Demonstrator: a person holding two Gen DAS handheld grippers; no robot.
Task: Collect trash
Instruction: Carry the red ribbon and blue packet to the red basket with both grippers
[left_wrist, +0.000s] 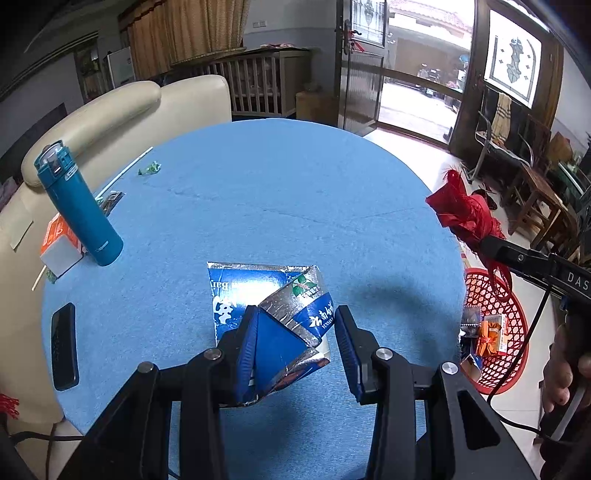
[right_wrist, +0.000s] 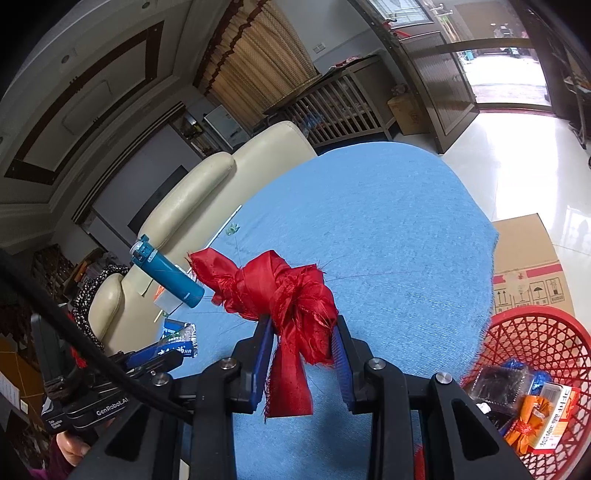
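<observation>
Both grippers are loaded. The right gripper (right_wrist: 301, 354) is clamped on a knotted red ribbon (right_wrist: 284, 295), centre of its view, above the blue tablecloth (right_wrist: 388, 229). The left gripper (left_wrist: 295, 347) has a flattened blue carton (left_wrist: 266, 306) between its fingers; the left pad presses it, but the right pad looks clear, so whether it grips I cannot tell. The red basket (right_wrist: 535, 332), lower right on the floor, already holds wrappers and an orange box, so collection looks well under way. Left to gather, I judge: the green wrapper (left_wrist: 149, 168) and white straw (left_wrist: 125, 173), upper left. The teal bottle (left_wrist: 79, 206) and black phone (left_wrist: 64, 347) stand nearby, probably not trash.
</observation>
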